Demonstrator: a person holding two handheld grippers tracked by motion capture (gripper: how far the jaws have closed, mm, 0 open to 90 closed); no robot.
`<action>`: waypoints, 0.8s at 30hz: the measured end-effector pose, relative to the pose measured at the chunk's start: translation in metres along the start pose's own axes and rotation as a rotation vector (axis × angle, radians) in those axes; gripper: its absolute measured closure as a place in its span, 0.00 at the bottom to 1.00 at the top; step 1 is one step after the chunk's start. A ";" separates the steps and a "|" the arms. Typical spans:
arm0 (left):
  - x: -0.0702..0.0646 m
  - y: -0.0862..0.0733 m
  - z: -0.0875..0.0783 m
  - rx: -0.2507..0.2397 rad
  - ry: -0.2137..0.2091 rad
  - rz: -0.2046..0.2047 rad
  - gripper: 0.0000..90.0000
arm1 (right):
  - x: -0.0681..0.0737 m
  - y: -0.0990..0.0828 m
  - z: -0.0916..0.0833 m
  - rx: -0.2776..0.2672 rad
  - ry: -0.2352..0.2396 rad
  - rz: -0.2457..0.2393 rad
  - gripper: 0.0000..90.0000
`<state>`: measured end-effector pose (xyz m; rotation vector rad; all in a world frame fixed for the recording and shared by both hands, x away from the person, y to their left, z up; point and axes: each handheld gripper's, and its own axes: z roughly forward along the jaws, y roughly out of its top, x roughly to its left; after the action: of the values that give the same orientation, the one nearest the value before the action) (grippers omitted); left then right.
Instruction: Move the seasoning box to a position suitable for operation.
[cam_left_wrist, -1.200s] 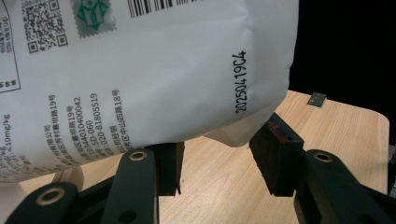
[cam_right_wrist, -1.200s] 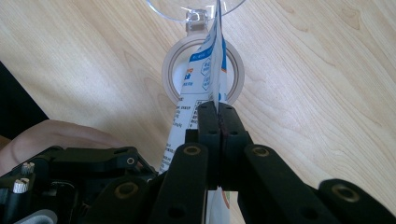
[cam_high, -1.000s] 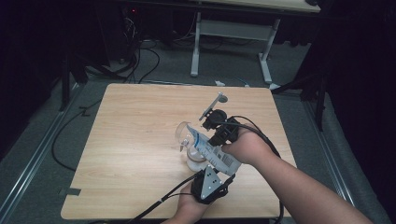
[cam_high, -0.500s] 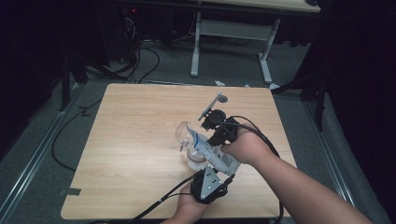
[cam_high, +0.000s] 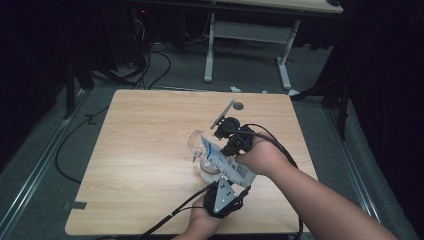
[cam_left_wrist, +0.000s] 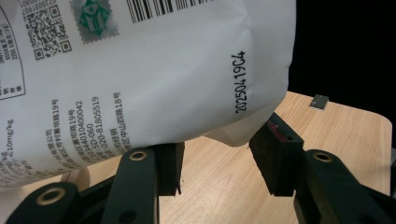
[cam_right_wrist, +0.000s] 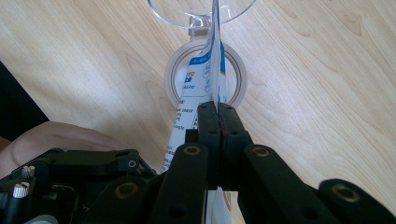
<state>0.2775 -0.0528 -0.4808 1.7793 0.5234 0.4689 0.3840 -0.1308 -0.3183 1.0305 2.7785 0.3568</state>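
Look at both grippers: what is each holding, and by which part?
The right gripper pinches the white pouch by its thin sealed edge. The left gripper stands open beneath the pouch's lower corner, gripping nothing.

Dim, dark surroundings; lit tabletop; close gripper views sharp.

This looks like a lab or recording room rather than a home. A bare wooden tabletop (cam_high: 150, 165) stands alone on grey carpet (cam_high: 45, 165) in a dim room. Loose black cables (cam_high: 150, 65) trail across the floor at far left. A white-legged desk (cam_high: 210, 50) stands beyond, and a dark stand (cam_high: 70, 90) rises at the left.
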 end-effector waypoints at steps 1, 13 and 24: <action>0.000 0.000 0.000 0.000 0.000 0.000 0.63 | 0.000 0.000 0.000 0.001 -0.003 -0.003 1.00; 0.001 0.001 -0.001 -0.010 0.005 -0.006 0.63 | 0.002 0.003 0.000 -0.002 0.002 -0.009 1.00; 0.001 0.001 -0.001 -0.009 -0.001 -0.006 0.63 | 0.002 0.003 -0.001 0.002 -0.001 -0.011 1.00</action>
<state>0.2778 -0.0520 -0.4796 1.7686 0.5246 0.4658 0.3843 -0.1277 -0.3170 1.0158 2.7831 0.3520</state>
